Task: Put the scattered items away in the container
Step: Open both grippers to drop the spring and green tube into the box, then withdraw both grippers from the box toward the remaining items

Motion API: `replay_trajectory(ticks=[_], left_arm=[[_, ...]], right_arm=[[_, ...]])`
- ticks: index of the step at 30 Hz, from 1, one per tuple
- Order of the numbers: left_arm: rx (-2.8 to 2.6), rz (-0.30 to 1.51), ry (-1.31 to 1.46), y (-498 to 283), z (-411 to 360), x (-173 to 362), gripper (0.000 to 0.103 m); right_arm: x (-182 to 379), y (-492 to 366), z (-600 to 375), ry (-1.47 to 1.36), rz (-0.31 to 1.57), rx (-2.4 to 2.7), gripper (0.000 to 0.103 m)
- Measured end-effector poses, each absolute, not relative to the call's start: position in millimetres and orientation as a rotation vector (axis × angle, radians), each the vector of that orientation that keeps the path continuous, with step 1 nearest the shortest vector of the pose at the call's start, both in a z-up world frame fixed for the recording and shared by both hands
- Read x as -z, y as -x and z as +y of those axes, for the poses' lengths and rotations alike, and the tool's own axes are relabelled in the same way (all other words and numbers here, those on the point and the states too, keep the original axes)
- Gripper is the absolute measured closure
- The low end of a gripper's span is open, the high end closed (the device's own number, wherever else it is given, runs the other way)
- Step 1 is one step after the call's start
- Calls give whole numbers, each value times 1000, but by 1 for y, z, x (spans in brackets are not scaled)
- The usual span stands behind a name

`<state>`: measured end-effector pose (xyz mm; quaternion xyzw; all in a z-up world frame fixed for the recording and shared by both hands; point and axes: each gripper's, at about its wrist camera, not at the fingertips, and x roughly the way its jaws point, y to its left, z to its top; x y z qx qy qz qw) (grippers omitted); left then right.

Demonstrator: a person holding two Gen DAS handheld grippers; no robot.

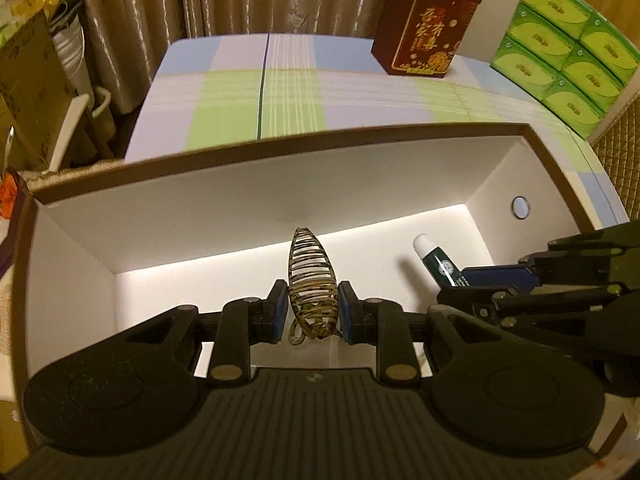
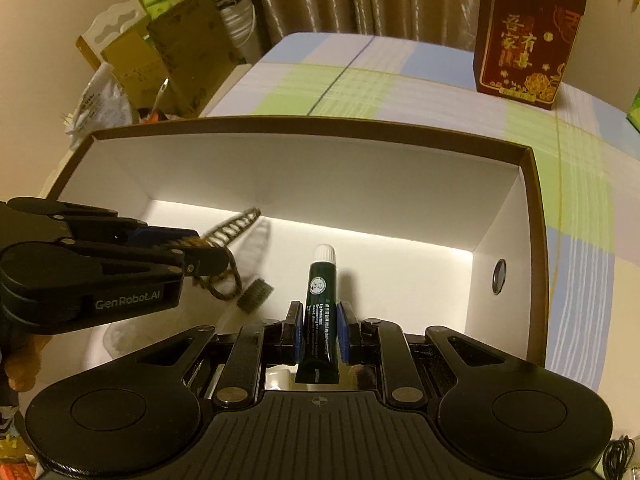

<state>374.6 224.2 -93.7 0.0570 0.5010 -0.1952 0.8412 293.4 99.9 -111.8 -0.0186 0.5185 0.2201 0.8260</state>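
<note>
My left gripper [image 1: 313,298] is shut on a tortoiseshell hair claw clip [image 1: 310,272], which stands upright between the blue pads over the inside of the white box with a brown rim [image 1: 280,142]. My right gripper [image 2: 319,314] is shut on a dark green tube with a white cap [image 2: 320,300], cap pointing away, also over the box [image 2: 320,125]. In the right wrist view the left gripper [image 2: 200,249] reaches in from the left with the clip [image 2: 234,226]. In the left wrist view the right gripper [image 1: 466,280] and the tube [image 1: 434,262] come in from the right.
A small dark ribbed item [image 2: 255,295] lies on the box floor. The right box wall has a round hole [image 1: 520,207]. On the plaid tablecloth [image 1: 280,88] stand a red gift bag [image 1: 424,28] and stacked green tissue packs [image 1: 568,40]. Cardboard boxes [image 2: 176,48] crowd the left side.
</note>
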Motion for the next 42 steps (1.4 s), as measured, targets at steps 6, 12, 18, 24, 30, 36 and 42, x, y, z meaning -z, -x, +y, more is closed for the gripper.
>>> replay_trajectory(ticks=[6,12,18,24,30,36,42], left_arm=[[404,1068,-121,-376,227,96,80],[391,1061,-139,-370,229,87,73],[372,1051,-151,-362,233,76,64],[353,1024,-157,-346,240,59,40],[333,987,-141,-324,249,40,28],[317,956,-129,-300,252,23,24],[299,929,-112,-277,257,8,19]], right_arm=[[116,-296,100,42,1110,-466,89],[110,-294,102,64,1054,-478,86],[96,-280,103,93,996,-524,51],[83,-257,101,119,968,-530,28],[67,-231,98,128,912,-498,4],[56,-210,93,136,883,-463,2],[46,-191,84,117,870,-449,2]])
